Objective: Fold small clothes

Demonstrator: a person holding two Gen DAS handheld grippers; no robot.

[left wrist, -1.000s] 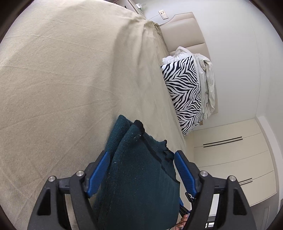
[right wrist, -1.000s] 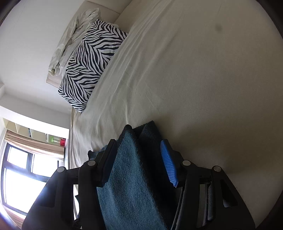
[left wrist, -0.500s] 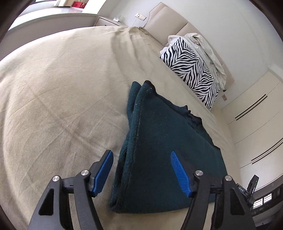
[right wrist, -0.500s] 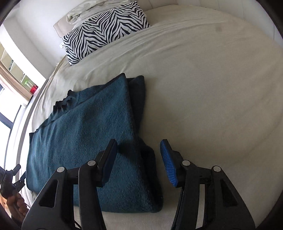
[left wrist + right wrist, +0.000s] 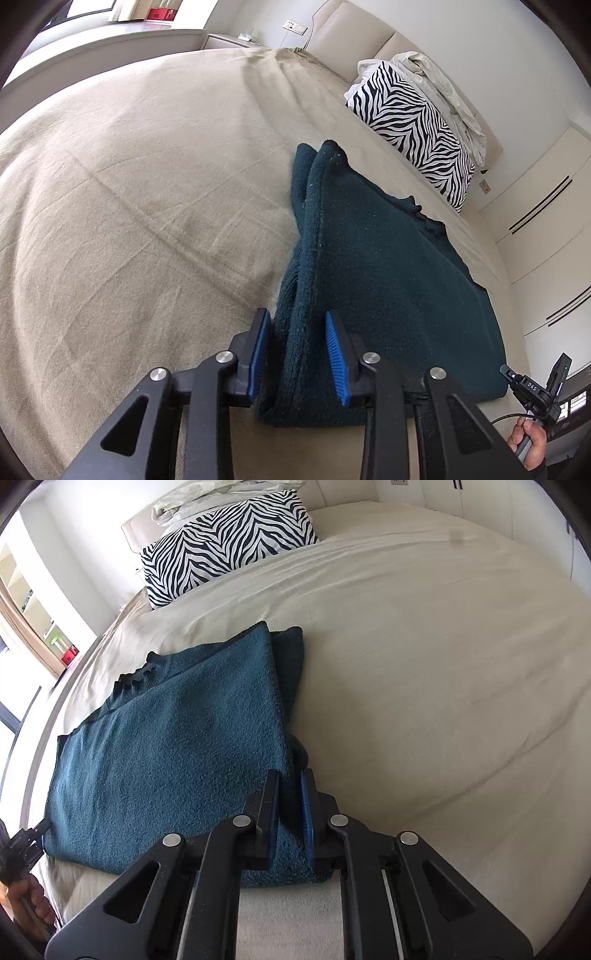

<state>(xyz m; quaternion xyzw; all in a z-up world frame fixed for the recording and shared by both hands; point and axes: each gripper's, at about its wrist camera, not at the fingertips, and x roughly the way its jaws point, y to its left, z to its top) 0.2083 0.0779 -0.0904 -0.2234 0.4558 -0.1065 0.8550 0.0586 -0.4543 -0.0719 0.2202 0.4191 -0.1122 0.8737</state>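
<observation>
Teal sweater, folded, lies flat on the beige bed, well short of the zebra-striped pillow at the headboard. Left hand-held gripper pinches one near corner fold of it; right hand-held gripper is clamped narrow on the opposite corner.

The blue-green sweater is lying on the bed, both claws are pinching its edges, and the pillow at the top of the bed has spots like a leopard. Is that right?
Almost. The pillow has black and white zebra stripes, not leopard spots; the right wrist view shows it clearly. The rest holds: the sweater lies on the bed, and the left claw and right claw each pinch an edge of it.
</observation>
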